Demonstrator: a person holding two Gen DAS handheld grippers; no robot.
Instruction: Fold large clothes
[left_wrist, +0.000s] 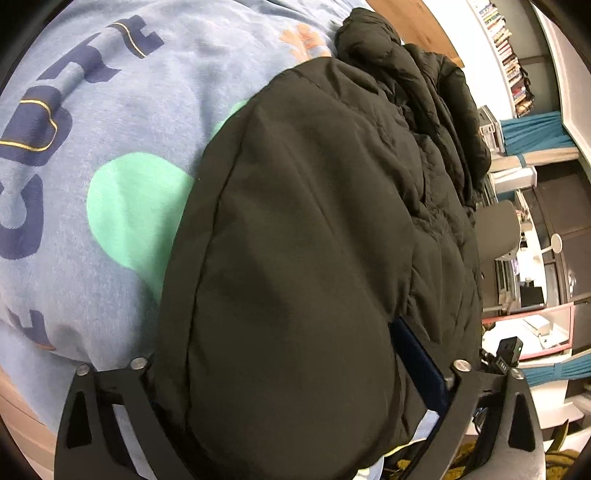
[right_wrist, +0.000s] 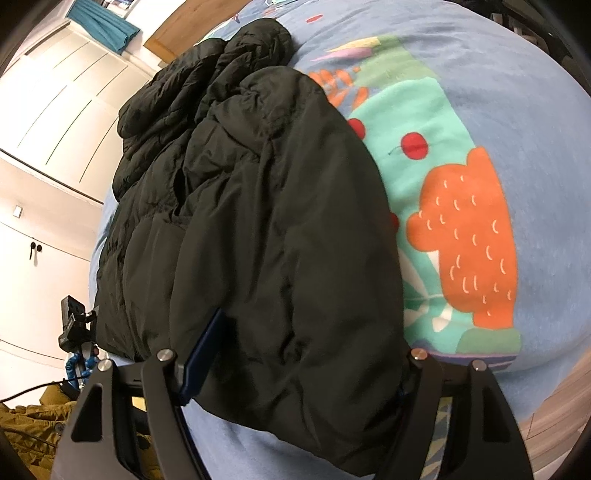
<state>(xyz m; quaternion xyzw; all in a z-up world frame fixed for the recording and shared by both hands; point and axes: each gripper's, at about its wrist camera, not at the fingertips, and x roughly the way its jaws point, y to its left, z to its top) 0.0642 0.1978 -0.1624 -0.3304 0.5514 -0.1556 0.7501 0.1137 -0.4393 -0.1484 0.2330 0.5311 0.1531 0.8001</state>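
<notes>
We are folding a black padded jacket (left_wrist: 314, 229) that lies on a bed cover (left_wrist: 110, 147) printed with letters and bright shapes. Both grippers should lift evenly and carry the near edge over together, so the bulky padding does not slide sideways. The left gripper (left_wrist: 299, 387) stands wide, its jaws either side of the jacket's near hem; the right gripper (right_wrist: 295, 380) does the same. Whether either truly pinches the fabric, we cannot tell.
</notes>
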